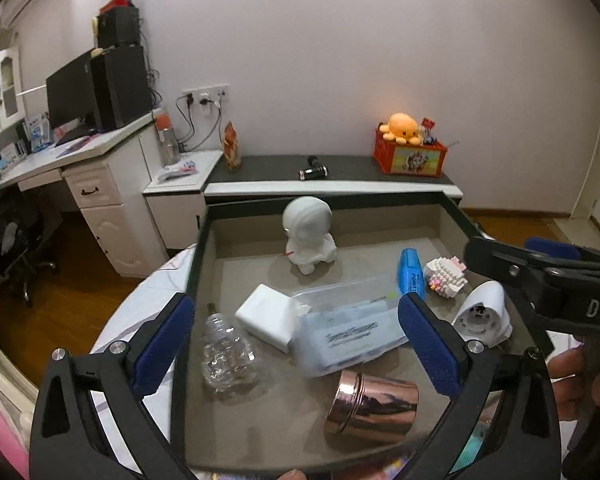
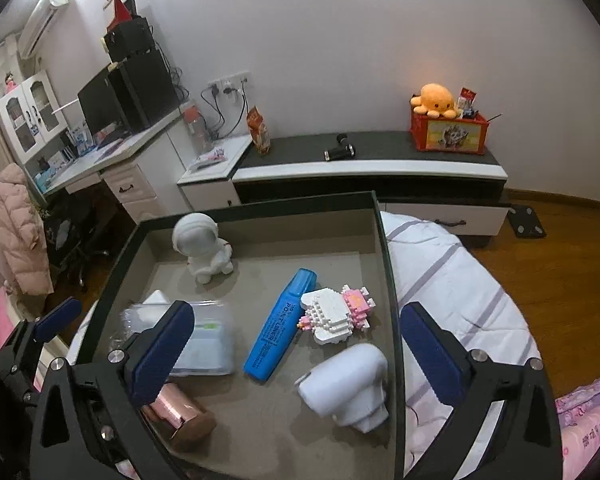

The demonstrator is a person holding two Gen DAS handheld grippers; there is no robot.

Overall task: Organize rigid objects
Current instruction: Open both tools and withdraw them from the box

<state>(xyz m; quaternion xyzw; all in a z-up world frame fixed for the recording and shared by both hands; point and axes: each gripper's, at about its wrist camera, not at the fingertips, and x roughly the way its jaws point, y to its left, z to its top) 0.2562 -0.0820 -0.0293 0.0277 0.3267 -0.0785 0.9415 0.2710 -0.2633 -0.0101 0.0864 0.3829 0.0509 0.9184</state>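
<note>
A dark-rimmed tray (image 1: 196, 264) (image 2: 384, 248) with a grey floor holds several objects: a white astronaut figure (image 1: 309, 236) (image 2: 202, 249), a blue marker (image 2: 281, 326) (image 1: 410, 276), a white and pink brick model (image 2: 334, 314) (image 1: 446, 276), a white plastic device (image 2: 348, 386) (image 1: 485, 314), a clear plastic box (image 1: 348, 330) (image 2: 210, 344), a white block (image 1: 266, 316), a clear bottle (image 1: 228, 354) and a copper tin (image 1: 370, 412) (image 2: 180, 416). My left gripper (image 1: 298, 344) is open above the box and tin. My right gripper (image 2: 296, 354) is open above the marker and white device.
The tray rests on a striped white bed cover (image 2: 452, 280). Behind stands a low black and white cabinet (image 2: 372, 164) with a red box (image 2: 448, 132) and orange plush. A white desk (image 1: 84, 168) with a monitor is at the left.
</note>
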